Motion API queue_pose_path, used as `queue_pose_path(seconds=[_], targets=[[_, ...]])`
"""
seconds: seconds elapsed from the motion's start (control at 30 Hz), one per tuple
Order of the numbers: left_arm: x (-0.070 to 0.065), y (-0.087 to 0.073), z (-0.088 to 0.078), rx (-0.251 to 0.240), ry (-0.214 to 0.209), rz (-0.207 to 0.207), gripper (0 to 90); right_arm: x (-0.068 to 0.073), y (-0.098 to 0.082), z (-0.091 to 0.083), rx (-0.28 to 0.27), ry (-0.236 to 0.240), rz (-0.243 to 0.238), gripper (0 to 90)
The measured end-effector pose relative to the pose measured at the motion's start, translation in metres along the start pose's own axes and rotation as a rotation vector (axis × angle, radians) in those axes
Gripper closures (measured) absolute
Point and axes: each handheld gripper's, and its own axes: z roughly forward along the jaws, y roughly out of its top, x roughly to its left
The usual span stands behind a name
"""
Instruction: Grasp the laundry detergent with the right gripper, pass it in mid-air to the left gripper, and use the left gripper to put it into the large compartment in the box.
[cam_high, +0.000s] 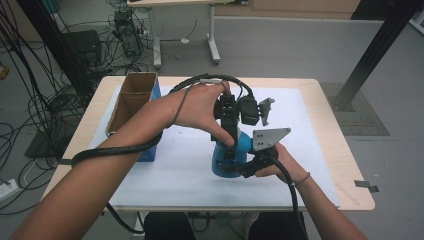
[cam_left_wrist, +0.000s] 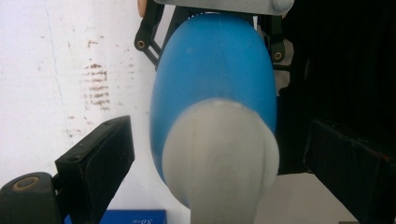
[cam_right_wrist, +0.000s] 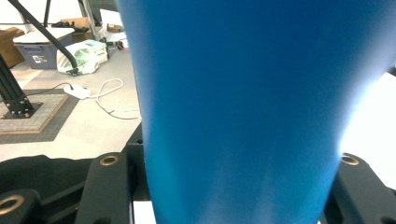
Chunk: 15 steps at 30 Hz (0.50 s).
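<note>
The blue bottle (cam_right_wrist: 243, 107) is blurred, its top and bottom cut off.

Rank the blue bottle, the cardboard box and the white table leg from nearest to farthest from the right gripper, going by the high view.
1. Blue bottle: clamped in the right gripper, mid-table.
2. Cardboard box: at the table's far left edge, open-topped.
3. White table leg: on the floor beyond the table's far edge.

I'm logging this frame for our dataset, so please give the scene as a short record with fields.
held thing: blue bottle, upright, grey cap
right gripper: shut on the bottle's body
left gripper: above the bottle, jaws open either side of the cap, not pressing
surface: white mat on the table
nearby: open cardboard box, left
</note>
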Motion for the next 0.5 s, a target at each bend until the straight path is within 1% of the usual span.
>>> queue_pose_path(seconds=[0.1, 0.2, 0.3, 0.37, 0.5], targets=[[-0.0004, 0.0008, 0.0017, 0.002, 0.0, 0.003, 9.0, 0.0001, 0.0005, 0.0003, 0.0, -0.001, -0.004, 42.5], [-0.0015, 0.0046, 0.0053, 0.018, 0.005, 0.005, 9.1, 0.0, 0.0024, 0.001, 0.004, 0.001, -0.007, 42.6], [-0.002, 0.0046, 0.006, 0.015, 0.009, 0.004, 9.3, -0.0004, 0.0032, 0.0012, 0.006, 0.004, -0.007, 42.6], [-0.0027, 0.0076, 0.0071, 0.029, 0.011, 0.008, 10.3, -0.0006, 0.0035, 0.0017, 0.005, 0.005, -0.011, 42.6], [-0.0034, 0.0101, 0.0092, 0.041, 0.013, 0.009, 13.6, -0.0003, 0.0041, 0.0019, 0.007, 0.004, -0.014, 42.6]])
